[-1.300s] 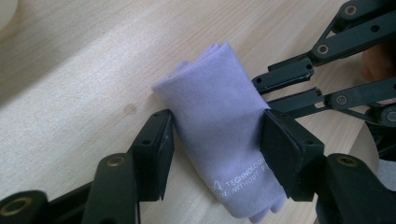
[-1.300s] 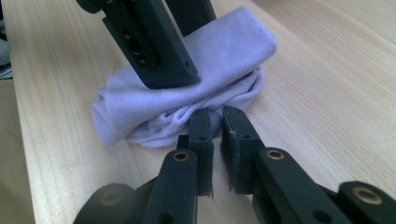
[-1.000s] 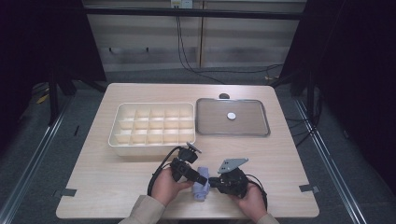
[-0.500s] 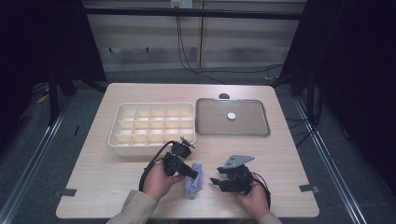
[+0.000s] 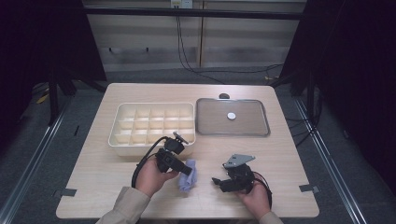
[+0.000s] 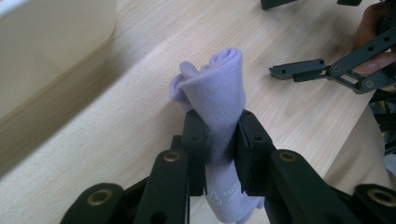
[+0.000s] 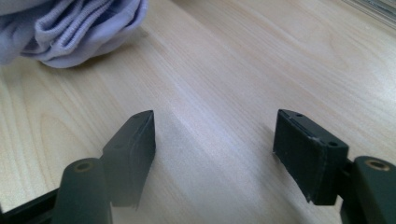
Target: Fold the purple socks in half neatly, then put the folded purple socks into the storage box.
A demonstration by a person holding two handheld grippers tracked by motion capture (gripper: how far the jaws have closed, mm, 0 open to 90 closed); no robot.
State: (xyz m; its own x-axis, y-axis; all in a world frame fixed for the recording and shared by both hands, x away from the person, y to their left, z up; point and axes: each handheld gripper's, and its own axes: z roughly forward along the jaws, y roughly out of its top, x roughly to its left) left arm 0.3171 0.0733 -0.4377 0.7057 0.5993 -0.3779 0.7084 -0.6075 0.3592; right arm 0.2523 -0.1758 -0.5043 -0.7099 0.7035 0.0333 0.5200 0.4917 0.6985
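Note:
A rolled lavender cloth (image 5: 188,176) hangs a little above the wooden table near its front edge. My left gripper (image 5: 188,171) is shut on it; in the left gripper view the pads pinch the middle of the cloth (image 6: 218,100), which sticks out past the left gripper (image 6: 220,140) tips. These jaws closed tighter a moment ago. To the right, my right gripper (image 5: 217,181) points left towards the cloth, apart from it. Its jaws have just been opening. In the right gripper view the right gripper (image 7: 215,140) stands wide with bare table between its jaws, and the cloth (image 7: 84,28) lies beyond at upper left.
A cream box with several compartments (image 5: 152,123) stands behind the left hand. A metal tray (image 5: 254,125) with a small white disc (image 5: 231,115) lies right of it. A dark round object (image 5: 224,96) sits behind the tray. Tape marks (image 5: 308,188) lie near the front corners.
Both grippers met at the cloth before. The right gripper has let go, opened and drawn off to the right. The left gripper keeps the cloth and has risen slightly.

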